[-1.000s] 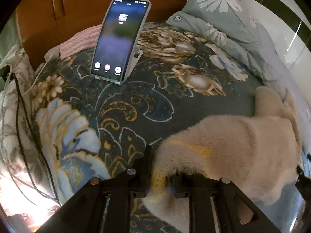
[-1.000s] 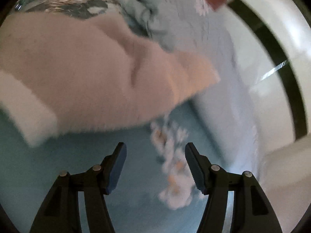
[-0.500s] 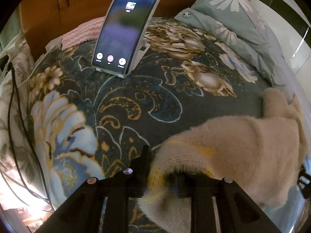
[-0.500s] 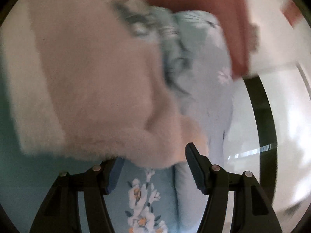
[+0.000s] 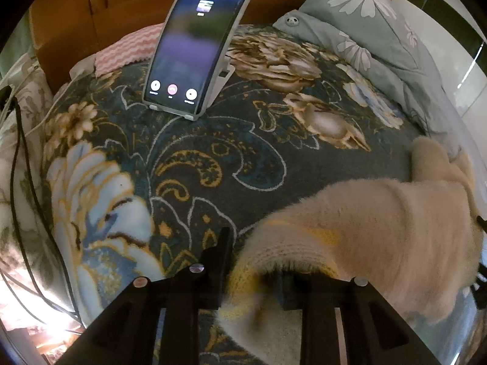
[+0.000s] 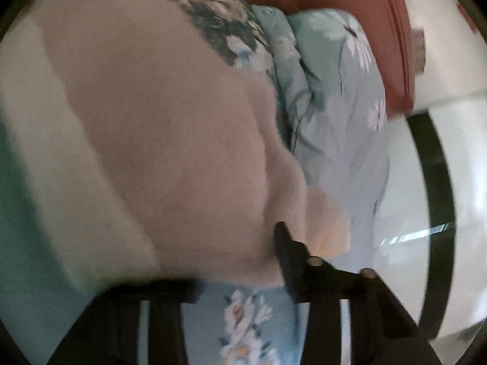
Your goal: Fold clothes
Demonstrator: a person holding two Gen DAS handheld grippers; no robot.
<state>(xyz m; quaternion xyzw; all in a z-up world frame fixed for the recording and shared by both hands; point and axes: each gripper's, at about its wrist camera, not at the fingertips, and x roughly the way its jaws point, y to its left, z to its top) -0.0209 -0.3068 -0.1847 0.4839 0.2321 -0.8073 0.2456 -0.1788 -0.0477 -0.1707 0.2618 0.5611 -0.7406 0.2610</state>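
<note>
A fluffy cream sweater (image 5: 380, 228) with a ribbed, yellow-tinged hem lies on a dark floral blanket (image 5: 188, 158). My left gripper (image 5: 255, 261) is shut on the sweater's hem at the lower middle of the left wrist view. The sweater also fills the right wrist view (image 6: 158, 140), blurred. My right gripper (image 6: 231, 258) has its jaws apart around the sweater's edge; its left finger is hidden under the fabric.
A phone (image 5: 197, 45) stands propped on a stand at the back of the blanket. A grey floral pillow (image 5: 359, 9) lies at the back right. Black cables (image 5: 18, 158) run along the left. A wooden headboard (image 5: 121, 0) is behind. White floor (image 6: 404, 182) lies to the right.
My right gripper has moved forward onto the sweater's edge, which now lies between its fingers. My left gripper keeps its hold on the hem and has lifted it slightly.
</note>
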